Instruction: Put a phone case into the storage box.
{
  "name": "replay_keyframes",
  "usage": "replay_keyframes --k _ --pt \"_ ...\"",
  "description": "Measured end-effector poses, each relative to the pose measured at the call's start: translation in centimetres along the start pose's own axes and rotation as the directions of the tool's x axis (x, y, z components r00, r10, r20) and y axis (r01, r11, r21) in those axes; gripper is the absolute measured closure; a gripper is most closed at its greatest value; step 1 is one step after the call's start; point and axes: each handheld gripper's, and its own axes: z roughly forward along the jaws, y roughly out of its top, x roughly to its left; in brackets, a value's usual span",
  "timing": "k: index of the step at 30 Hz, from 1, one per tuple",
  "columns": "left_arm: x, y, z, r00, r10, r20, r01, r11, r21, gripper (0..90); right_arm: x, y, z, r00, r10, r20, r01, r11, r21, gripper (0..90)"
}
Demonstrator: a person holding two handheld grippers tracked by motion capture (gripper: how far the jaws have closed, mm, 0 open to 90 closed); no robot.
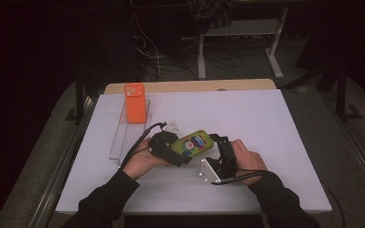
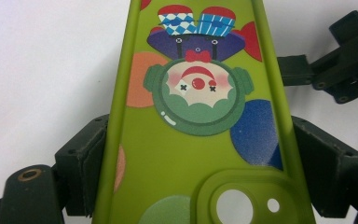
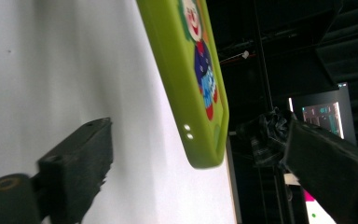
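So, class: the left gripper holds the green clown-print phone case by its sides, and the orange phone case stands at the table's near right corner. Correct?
Not quite. The left gripper does clamp the green clown-print phone case, but the high view shows the orange phone case standing at the far left, on the clear tray.

Overhead camera faces forward; both claw cameras (close-up) share the green case.

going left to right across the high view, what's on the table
clear tray with the orange phone case → left gripper → green clown phone case → right gripper
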Motion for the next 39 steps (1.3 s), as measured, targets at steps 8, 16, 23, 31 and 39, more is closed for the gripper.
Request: replay_keyframes --k 8,16,23,31,39 --pt "-0.4 0.2 0.2 0.9997 0.021 0.011 -0.021 0.9997 0.009 15.7 0.7 0.7 0.0 0.9919 -0.108 0.067 0.11 0.994 -0.024 26.4" --pt "-0.7 0.2 0.4 0.9998 0.016 0.014 -0.016 0.9999 0.0 15.6 1.2 0.9 0.0 0.9862 -0.158 0.05 0.158 0.987 -0.007 44.2" --pt "-0.7 0.1 0.5 0.9998 0.012 0.017 -0.012 0.9999 0.004 15.6 1.4 1.2 -0.1 0.9843 -0.175 0.024 0.175 0.984 -0.014 62.8" --pt "-0.7 0.1 0.6 0.9997 0.004 0.022 -0.004 1.0 -0.002 15.5 1.5 1.3 -0.1 0.9817 -0.188 0.03 0.188 0.982 -0.008 71.0" --pt "-0.5 0.0 0.4 0.9993 0.002 0.037 -0.002 0.9999 -0.013 14.8 1.9 1.4 -0.1 0.9741 -0.22 0.052 0.221 0.975 -0.011 75.8"
